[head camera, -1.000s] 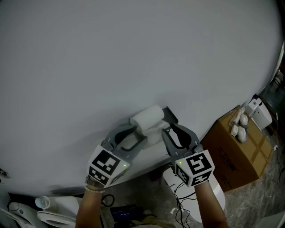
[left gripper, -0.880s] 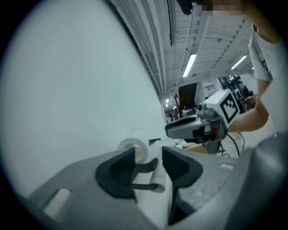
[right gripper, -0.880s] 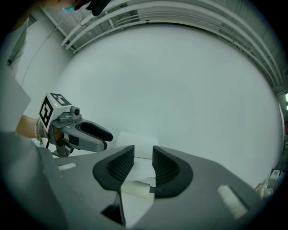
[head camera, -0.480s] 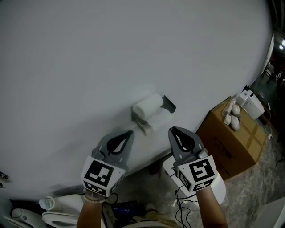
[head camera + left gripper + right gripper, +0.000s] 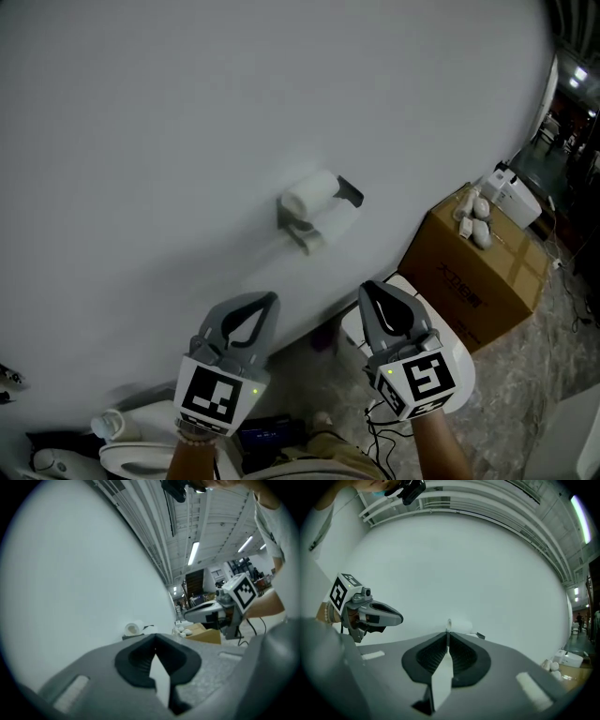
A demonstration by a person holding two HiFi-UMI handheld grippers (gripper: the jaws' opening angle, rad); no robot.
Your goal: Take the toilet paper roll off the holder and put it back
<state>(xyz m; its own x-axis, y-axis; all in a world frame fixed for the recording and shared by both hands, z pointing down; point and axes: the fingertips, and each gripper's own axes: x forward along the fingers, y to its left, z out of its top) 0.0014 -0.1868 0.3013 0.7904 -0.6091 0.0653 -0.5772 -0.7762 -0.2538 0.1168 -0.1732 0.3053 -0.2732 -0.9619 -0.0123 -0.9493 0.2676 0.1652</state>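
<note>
The toilet paper roll sits on its holder on the wall, well apart from both tools. Judging by that, the job is either finished or not begun; nothing here settles which. The left tool is pressed together and empty. The right tool has just been closing, and its jaws meet on nothing. The roll is white and plump, and a sheet seems to hang below it.

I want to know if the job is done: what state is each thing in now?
White toilet paper roll: seated on the dark metal wall holder.
Holder: fixed to the wall, loaded.
Left gripper: shut, jaws just closed on nothing, away from the roll.
Right gripper: shut, jaws just closed on nothing, away from the roll.
Brown cardboard box: closed.
</note>
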